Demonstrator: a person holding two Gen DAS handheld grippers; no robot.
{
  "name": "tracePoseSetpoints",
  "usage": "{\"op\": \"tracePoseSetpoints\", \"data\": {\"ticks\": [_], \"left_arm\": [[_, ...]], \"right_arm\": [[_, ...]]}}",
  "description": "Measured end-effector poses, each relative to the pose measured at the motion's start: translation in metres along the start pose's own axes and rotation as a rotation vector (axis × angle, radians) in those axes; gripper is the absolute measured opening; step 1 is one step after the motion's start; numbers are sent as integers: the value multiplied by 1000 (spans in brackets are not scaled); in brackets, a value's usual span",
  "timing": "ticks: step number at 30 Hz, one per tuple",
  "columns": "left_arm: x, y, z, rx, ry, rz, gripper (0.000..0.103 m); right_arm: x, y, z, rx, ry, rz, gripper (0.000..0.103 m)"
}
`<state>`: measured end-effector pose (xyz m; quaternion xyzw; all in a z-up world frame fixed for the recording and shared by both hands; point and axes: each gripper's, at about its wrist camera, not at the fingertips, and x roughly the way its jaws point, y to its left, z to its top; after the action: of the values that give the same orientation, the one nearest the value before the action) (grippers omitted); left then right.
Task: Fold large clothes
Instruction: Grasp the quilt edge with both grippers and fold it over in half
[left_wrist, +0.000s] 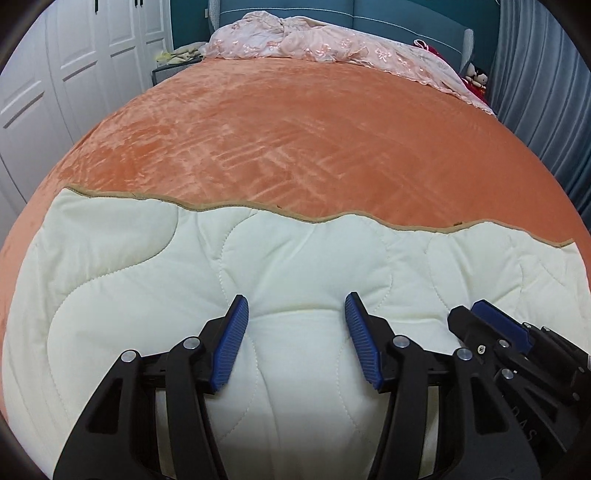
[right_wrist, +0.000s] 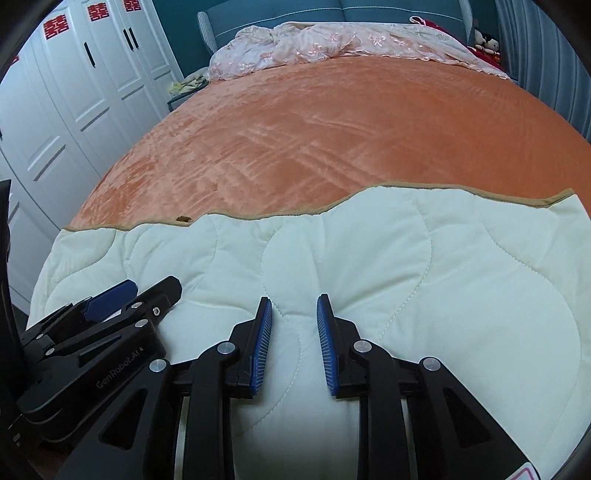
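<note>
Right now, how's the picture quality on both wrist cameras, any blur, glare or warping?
Left wrist view: sharp, strong fisheye bulge bending the orange bed cover, dark corners, soft sheen streaks on the plush, no harsh glare. Right wrist view: equally sharp, same curvature bowing the white wardrobe, even indoor light, faint shadows under the right gripper on the cream quilt.

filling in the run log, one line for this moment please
cream quilted blanket: folded on orange velvet bedspread | left gripper: open, empty | right gripper: open, empty
</note>
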<state>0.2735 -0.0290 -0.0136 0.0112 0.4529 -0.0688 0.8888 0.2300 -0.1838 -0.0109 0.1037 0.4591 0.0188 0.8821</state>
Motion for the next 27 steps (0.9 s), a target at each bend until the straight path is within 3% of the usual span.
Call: {"op": "tracePoseSetpoints", "data": {"ticks": [12,27], "left_arm": [[13,-4,-9,24,-34,12,61],[18,-6,-13,22,-72,37,61]], "right_arm": [[14,-2,-7,-2,-28,-15,22],[17,-5,-12,10,-67,-6,22]]}}
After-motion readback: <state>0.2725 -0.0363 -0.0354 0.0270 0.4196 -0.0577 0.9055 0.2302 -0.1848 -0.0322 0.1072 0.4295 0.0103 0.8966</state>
